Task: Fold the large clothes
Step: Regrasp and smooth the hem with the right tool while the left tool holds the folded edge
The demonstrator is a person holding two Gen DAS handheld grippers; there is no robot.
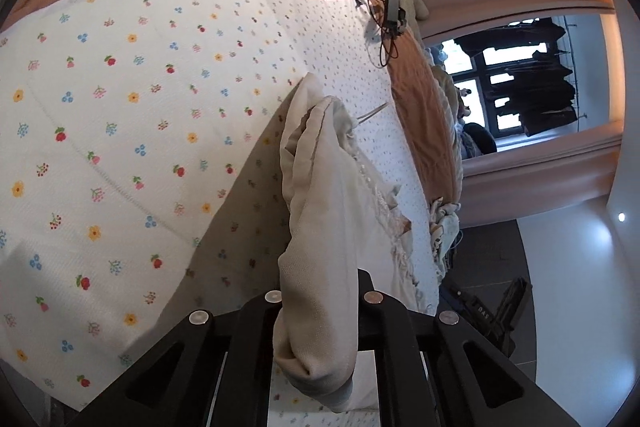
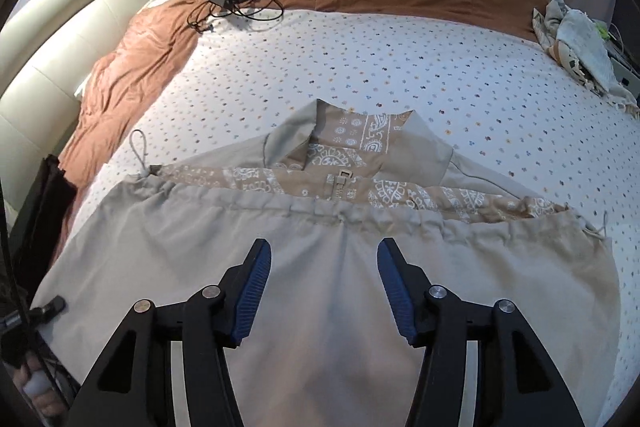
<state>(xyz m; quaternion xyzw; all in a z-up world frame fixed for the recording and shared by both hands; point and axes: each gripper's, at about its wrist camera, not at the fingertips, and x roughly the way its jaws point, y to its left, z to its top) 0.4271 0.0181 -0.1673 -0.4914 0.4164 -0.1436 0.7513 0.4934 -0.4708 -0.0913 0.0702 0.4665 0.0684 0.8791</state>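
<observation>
The beige jacket [image 2: 320, 267] was spread on the bed [image 2: 400, 75], one bunched fold clamped in the left tongs [image 1: 316, 311]. The right tongs [image 2: 324, 287] hung open above it, gripping nothing. A one-sided pull risked dragging the jacket askew.

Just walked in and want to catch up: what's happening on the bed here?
A person with a gripper in each hand is folding a beige jacket spread on the flowered bedsheet. The left gripper is shut on a bunched piece of the jacket's fabric and holds it up. The right gripper is open above the jacket's lower part, holding nothing. The patterned lining shows at the collar.
</observation>
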